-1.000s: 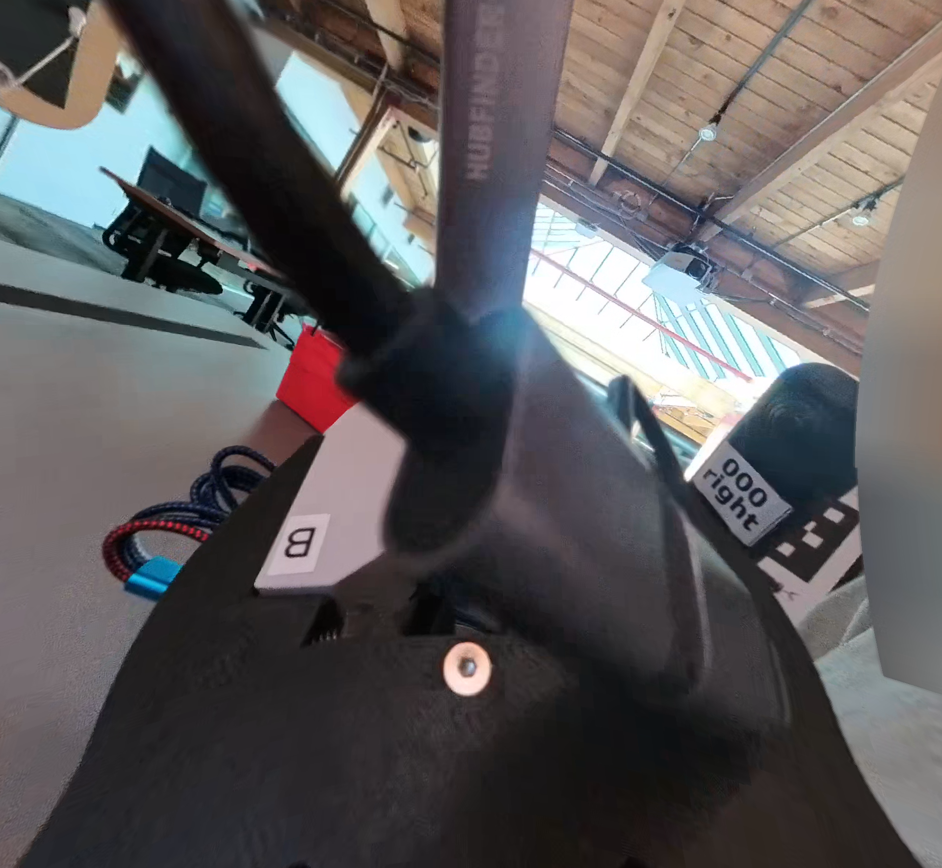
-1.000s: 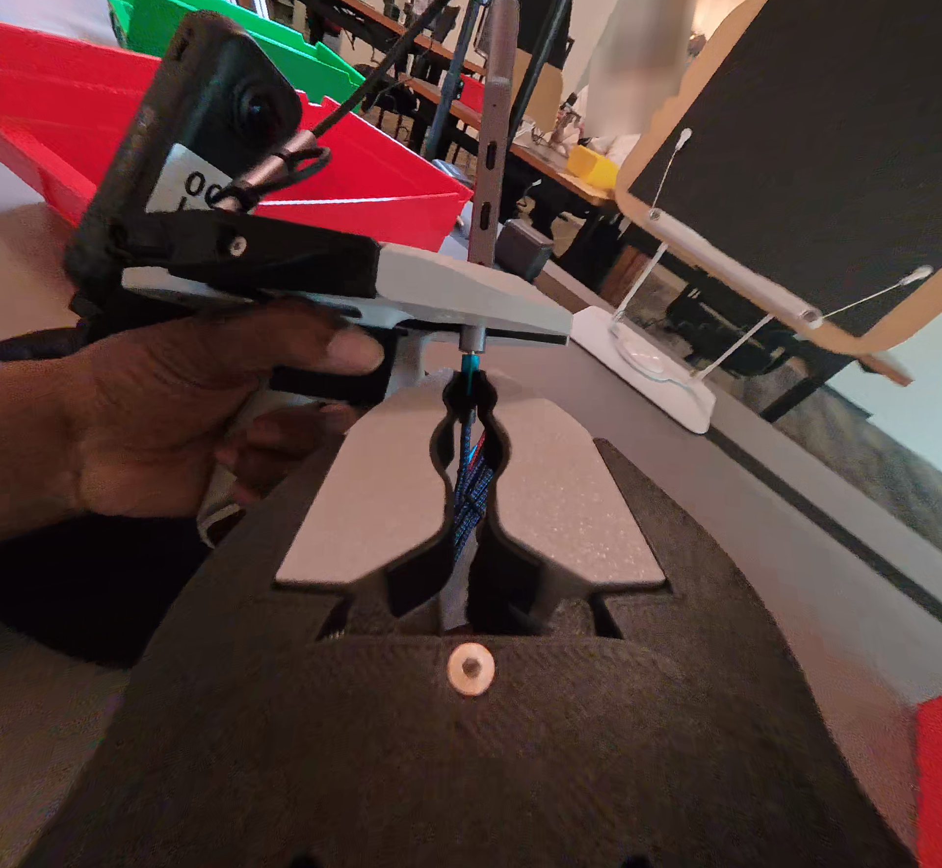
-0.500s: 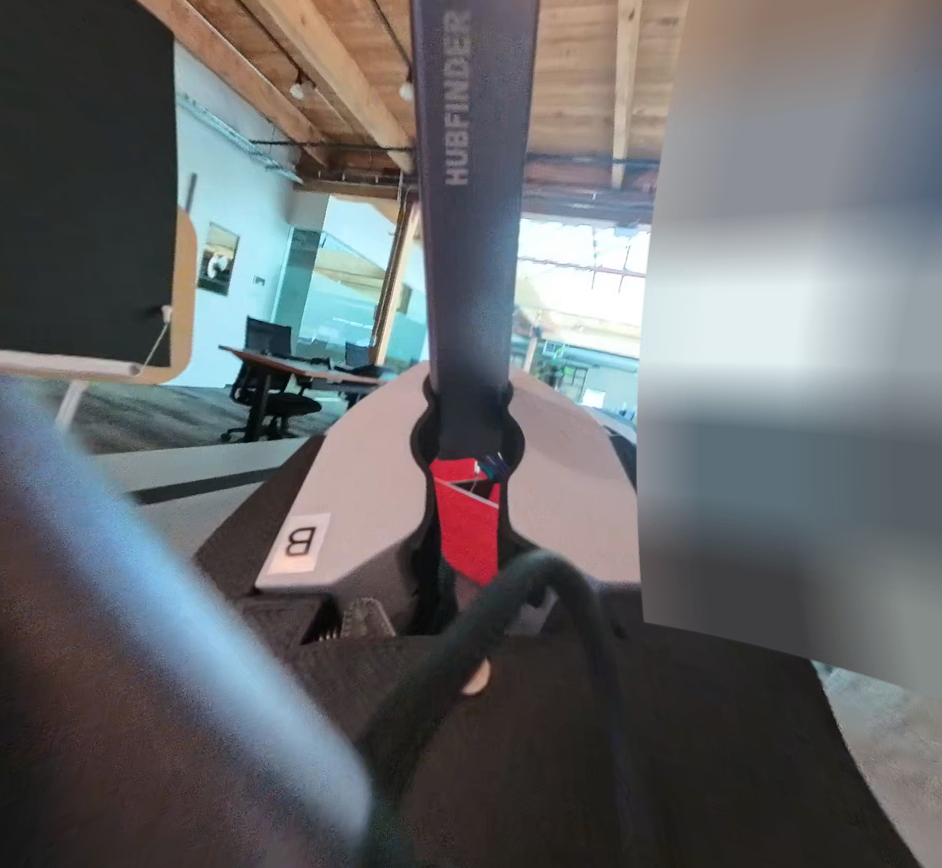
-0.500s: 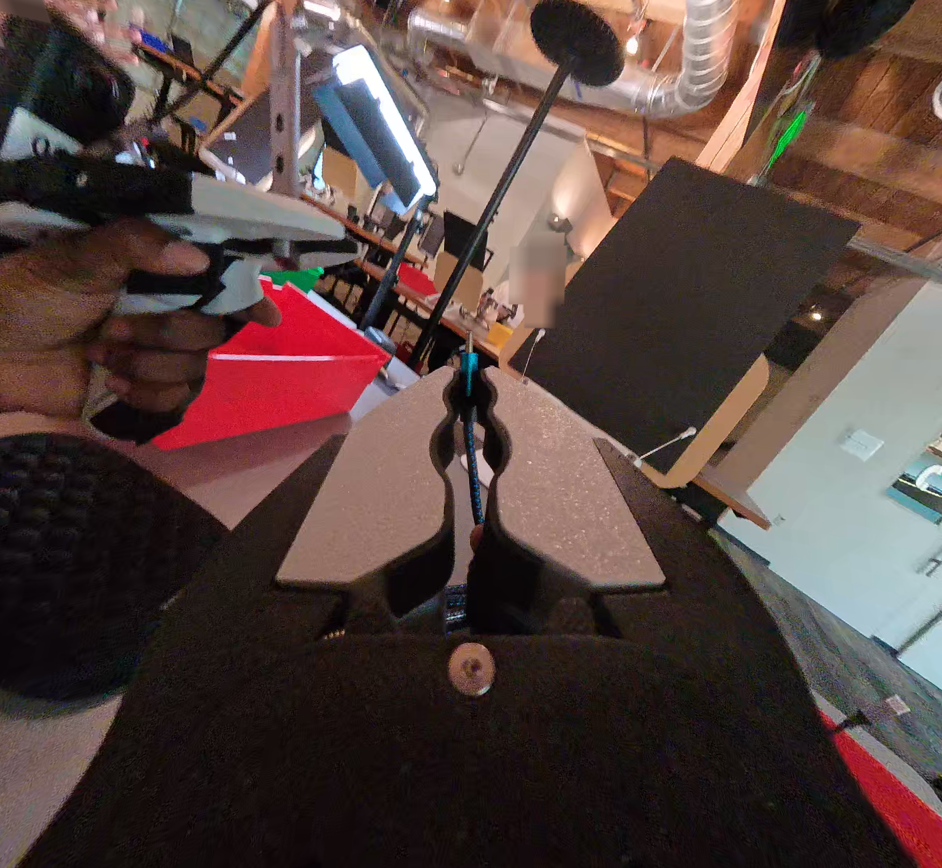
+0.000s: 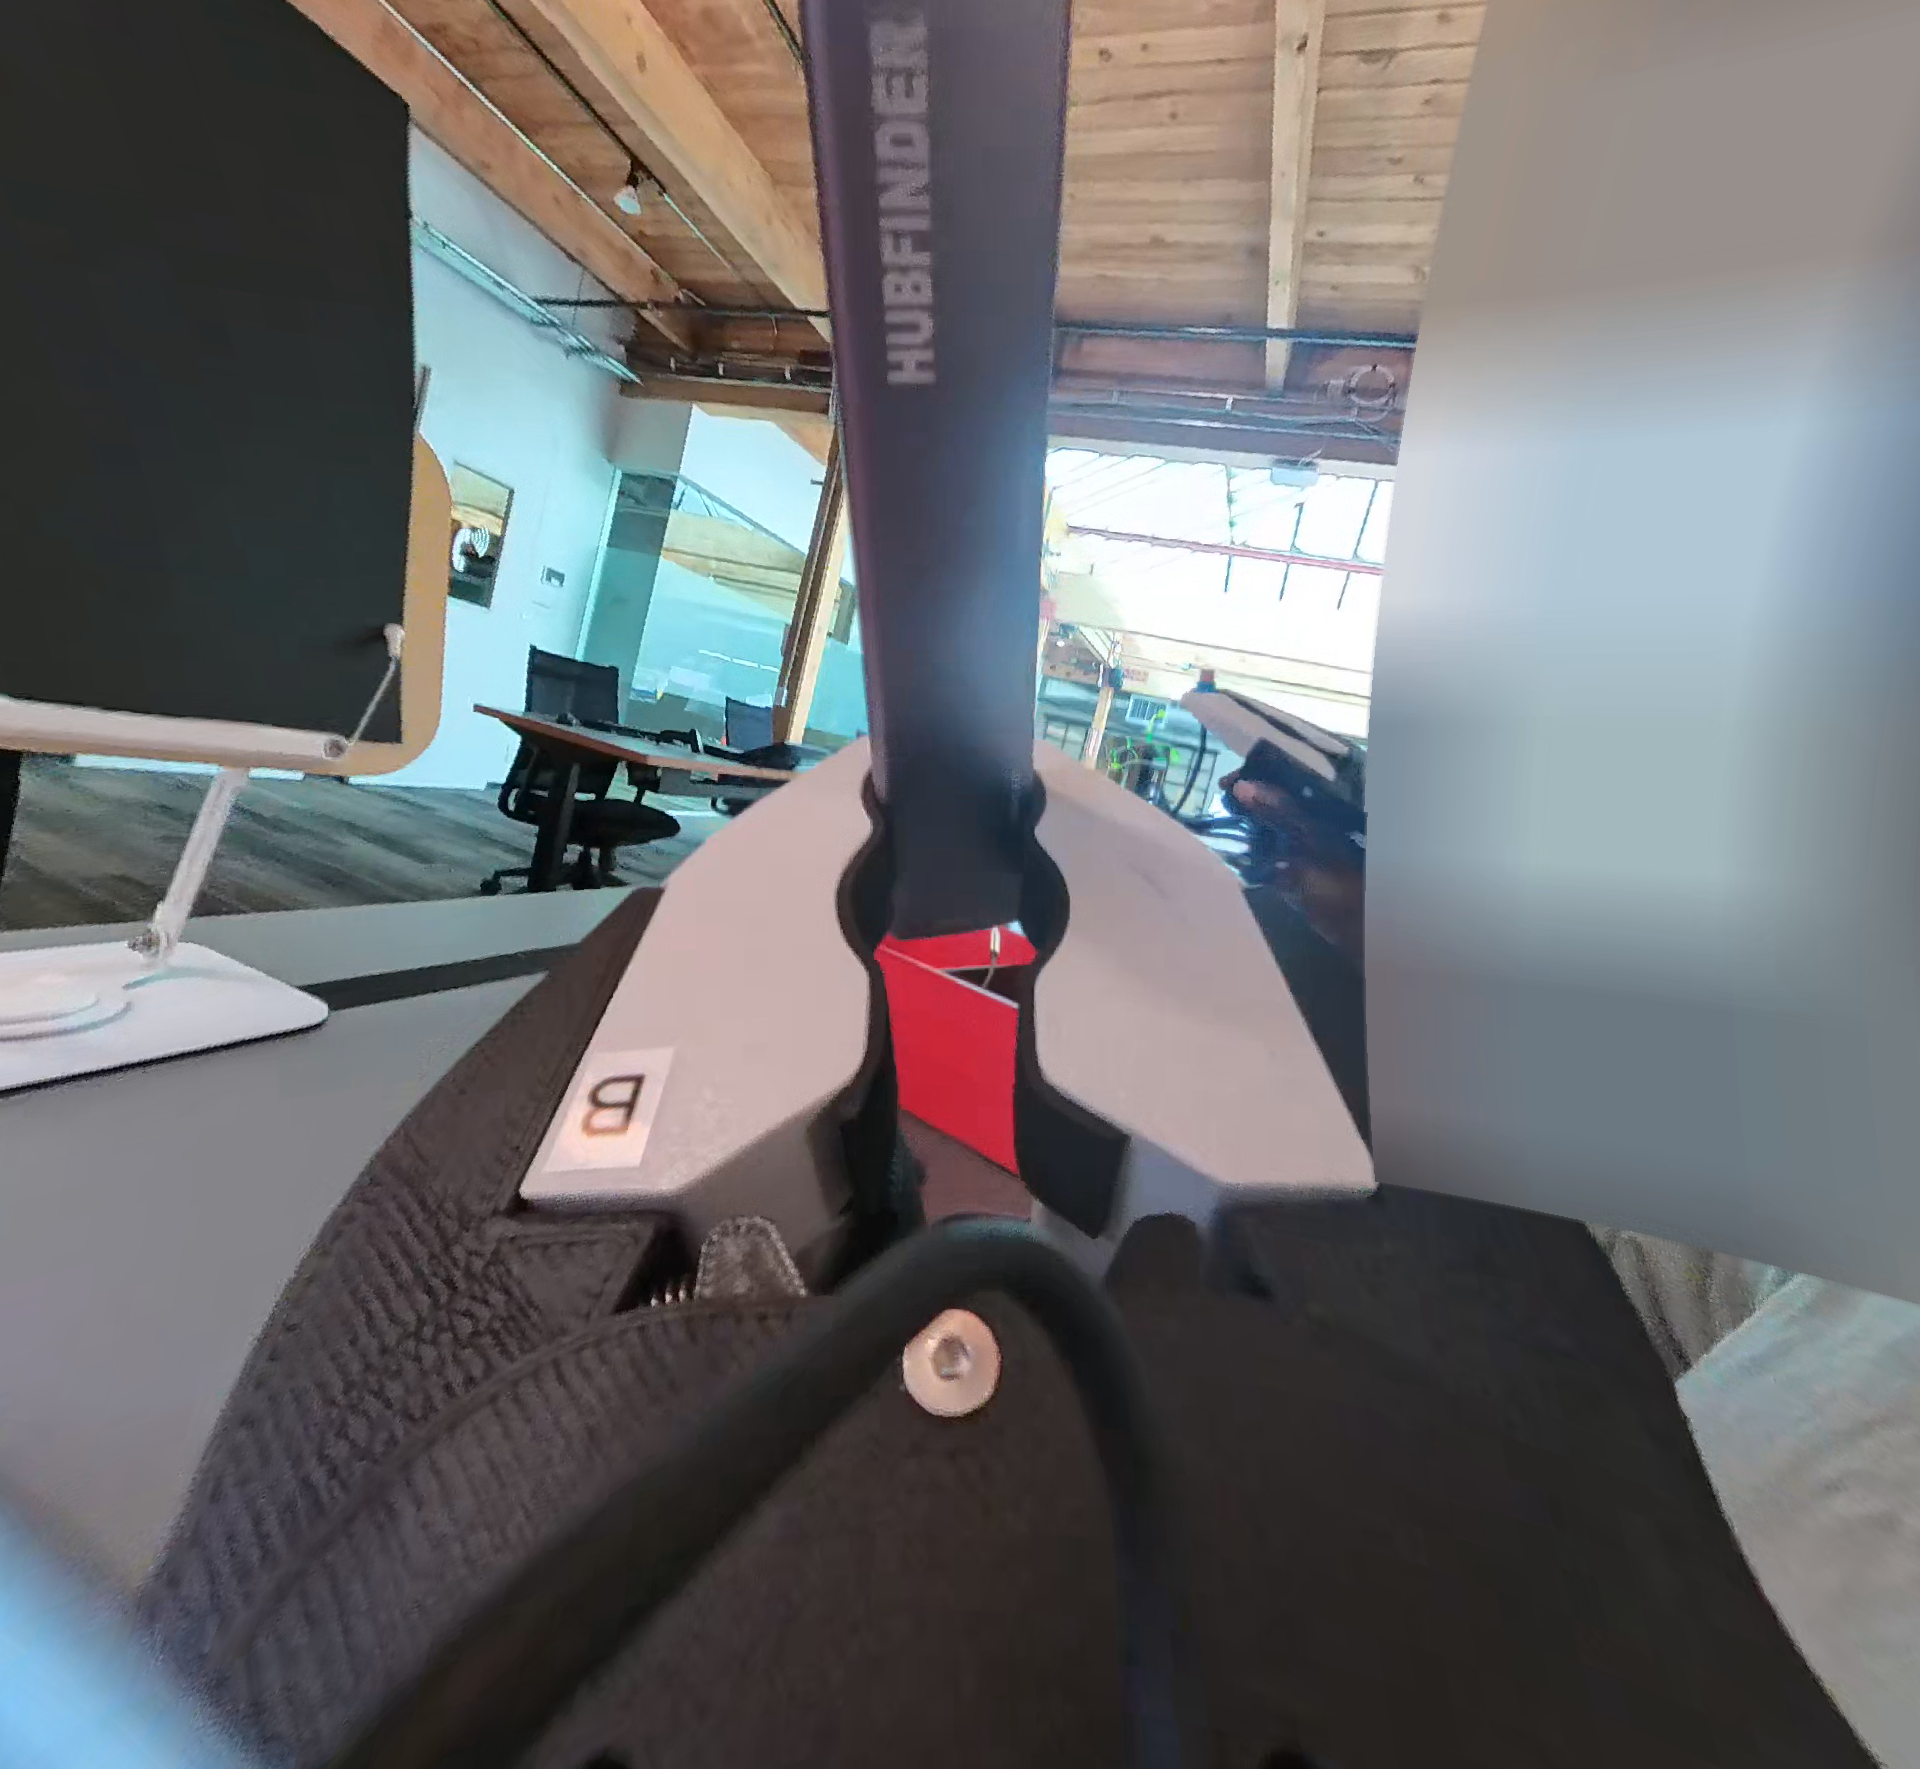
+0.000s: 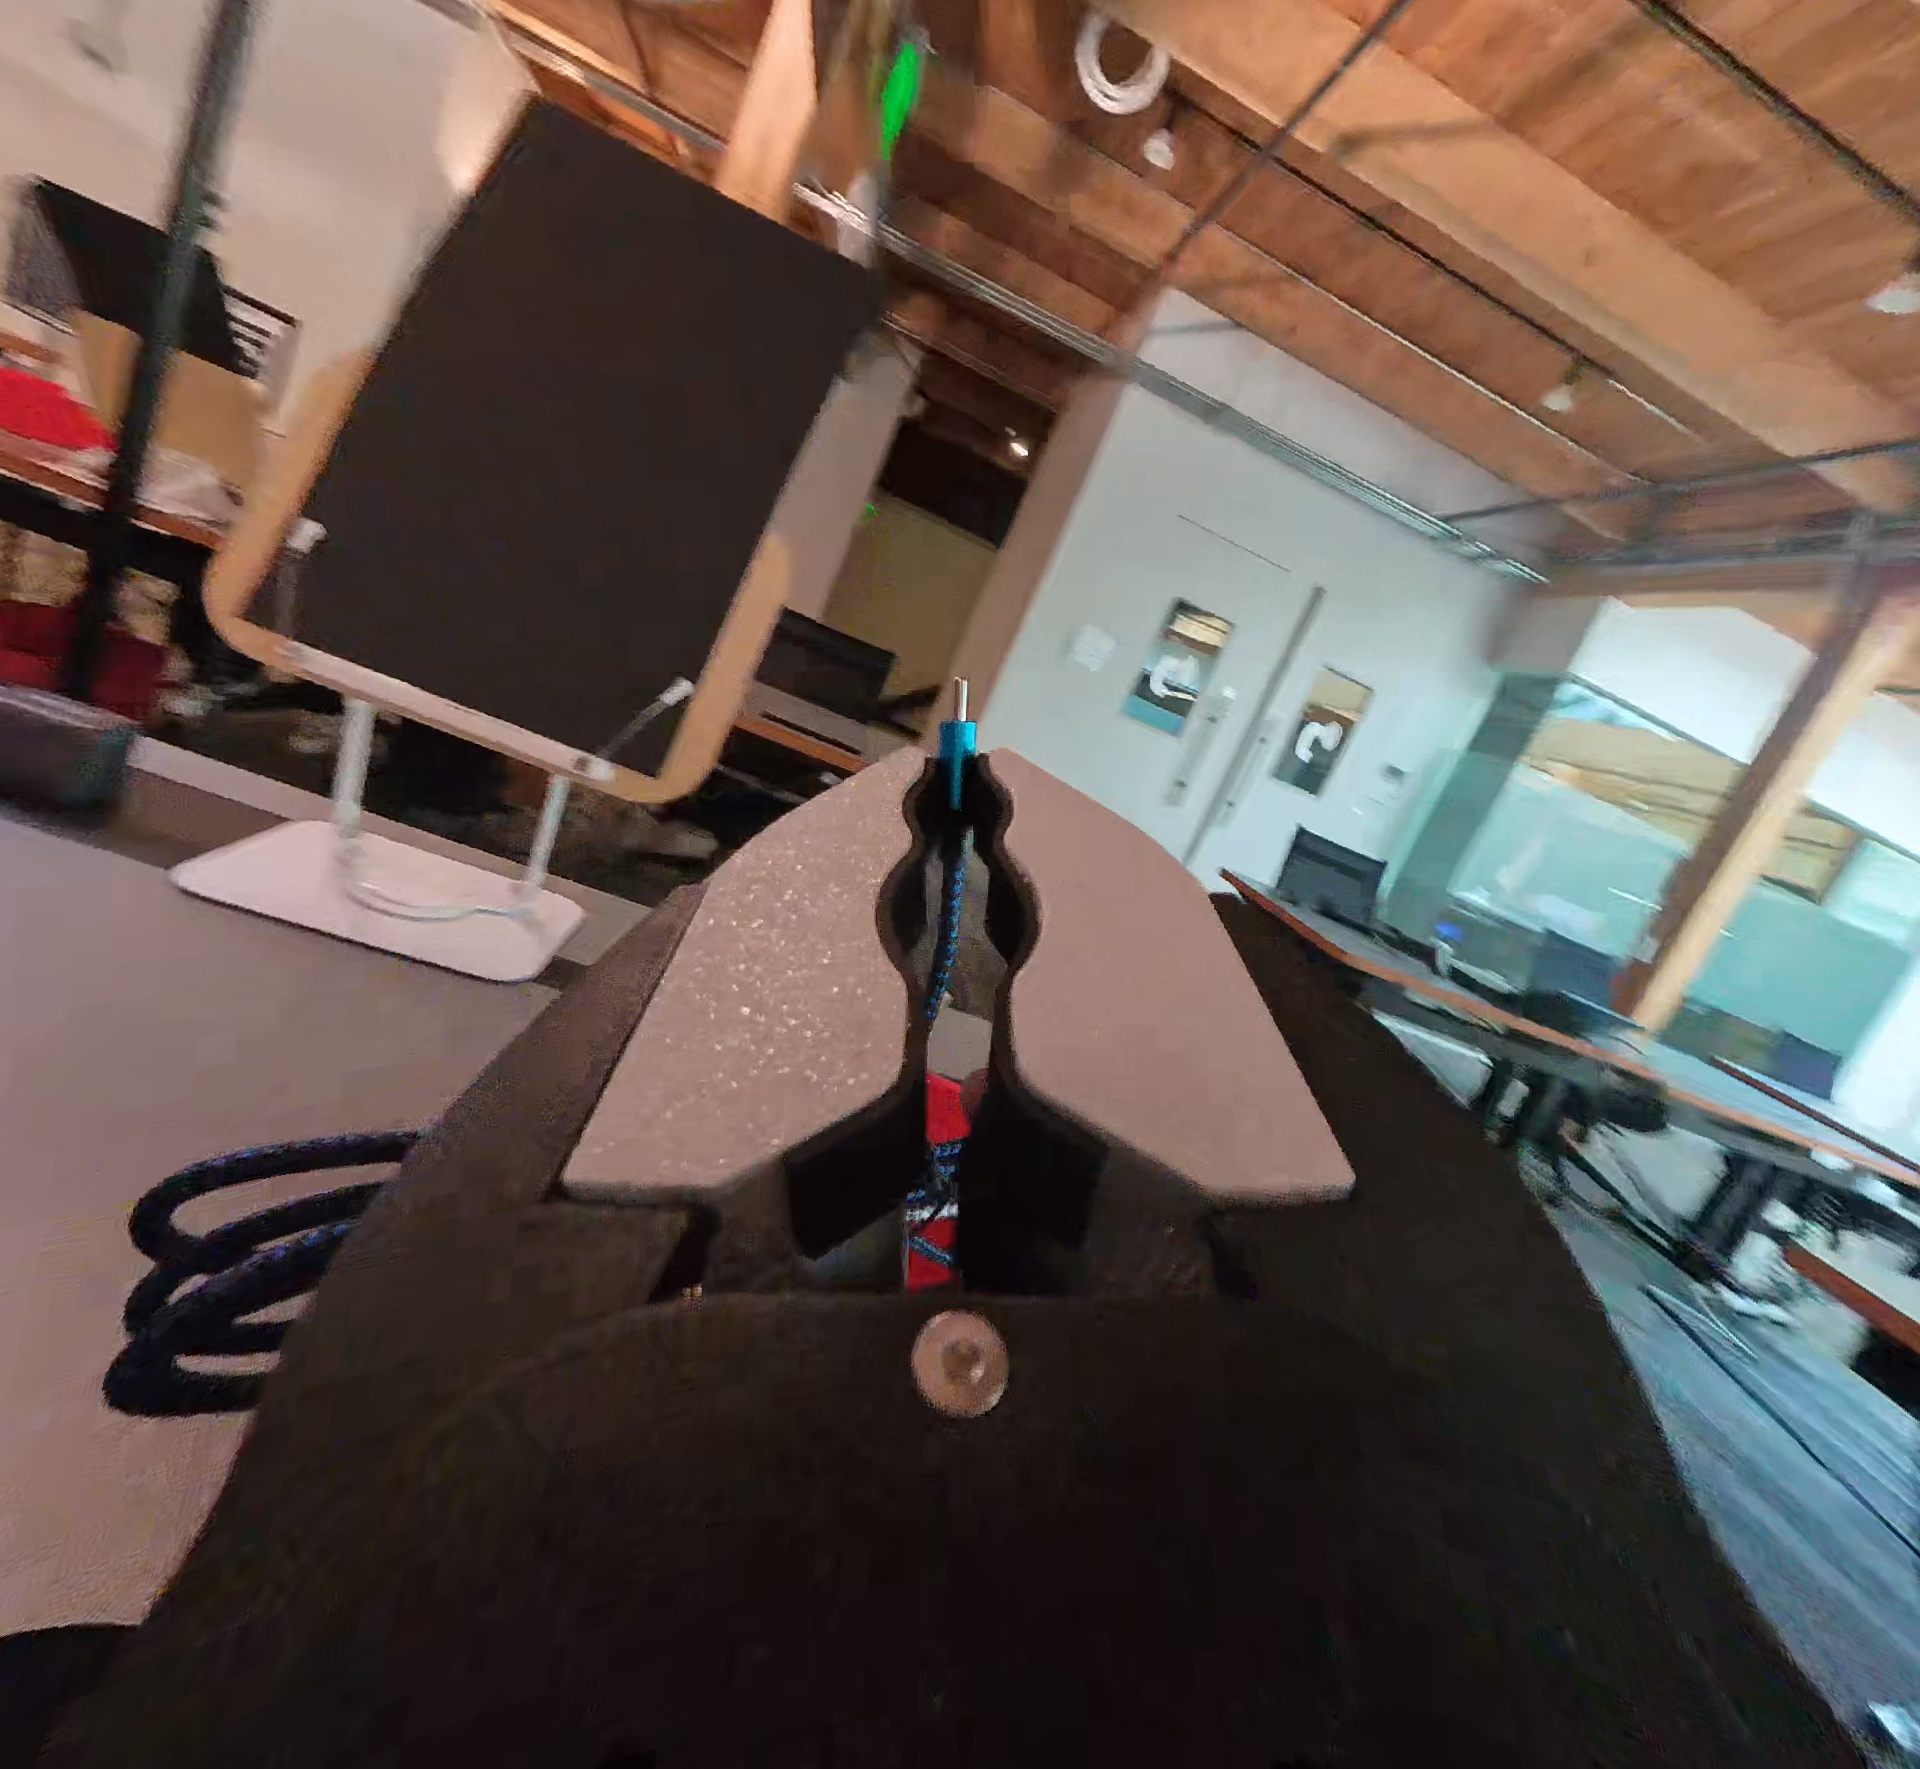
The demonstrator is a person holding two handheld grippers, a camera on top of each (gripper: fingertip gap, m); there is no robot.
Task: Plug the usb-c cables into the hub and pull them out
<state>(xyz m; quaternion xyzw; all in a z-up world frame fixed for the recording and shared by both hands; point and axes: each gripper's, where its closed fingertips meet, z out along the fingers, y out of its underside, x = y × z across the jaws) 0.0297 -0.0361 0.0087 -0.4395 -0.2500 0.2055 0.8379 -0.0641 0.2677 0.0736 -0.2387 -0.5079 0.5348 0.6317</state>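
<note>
My left gripper (image 5: pixel 951 784) is shut on the lower end of a dark grey USB hub (image 5: pixel 940 369), which stands upright from the jaws, its own black cable running up out of frame. A black cable (image 5: pixel 997 1252) loops over the gripper body. My right gripper (image 6: pixel 956 763) is shut on a blue braided USB-C cable (image 6: pixel 951 930); its blue plug (image 6: pixel 954 753) with the metal tip sticks out past the fingertips into free air, clear of the hub. The right gripper and a hand (image 5: pixel 1294 815) show far off in the left wrist view.
A black board on a white stand (image 6: pixel 561 431) is on the grey table (image 6: pixel 156 992), also in the left wrist view (image 5: pixel 197 296). Coils of dark braided cable (image 6: pixel 229 1272) lie at left. A red bin (image 5: pixel 945 1023) shows between the left fingers. A blurred patch fills the right.
The blue plug was in the hub's end a second ago; it is now out. My right gripper has swung away to the right with the cable. The left gripper has tilted level with the hub.
</note>
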